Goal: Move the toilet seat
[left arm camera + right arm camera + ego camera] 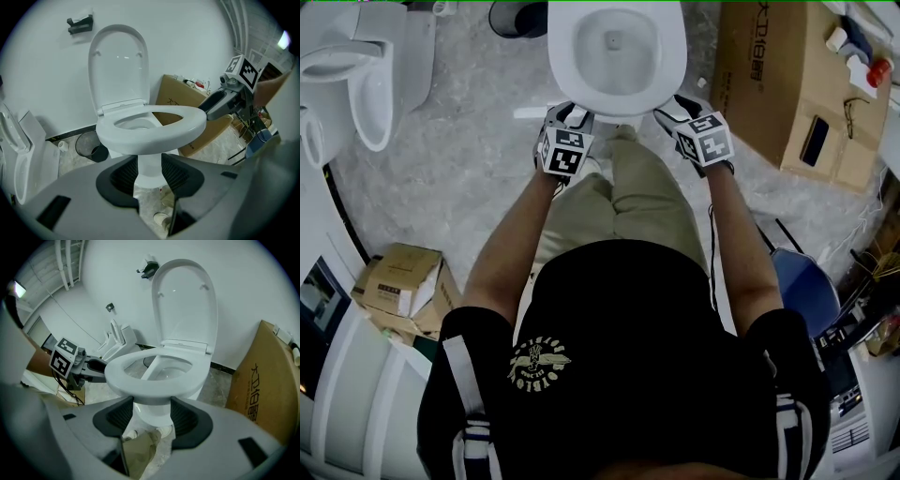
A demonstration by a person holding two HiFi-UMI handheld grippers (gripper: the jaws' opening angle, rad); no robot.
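Observation:
The white toilet seat (619, 101) lies level over the bowl, and its lid (119, 65) stands up against the wall. In the head view my left gripper (567, 114) is at the seat's front-left rim and my right gripper (670, 105) at its front-right rim. In the left gripper view the seat (154, 131) sits just above my open left gripper (150, 171); only the pedestal shows between the pads. The right gripper view is alike: the seat (154, 385) lies above my open right gripper (152, 416). Each view shows the other gripper's tip (206, 106) (96, 365) against the seat's side.
A large cardboard box (778, 75) stands right of the toilet. A second toilet (356, 84) is at the left, and a black bin (517, 17) sits behind the bowl. A small box (398, 281) lies on the floor at lower left. My legs stand close before the pedestal.

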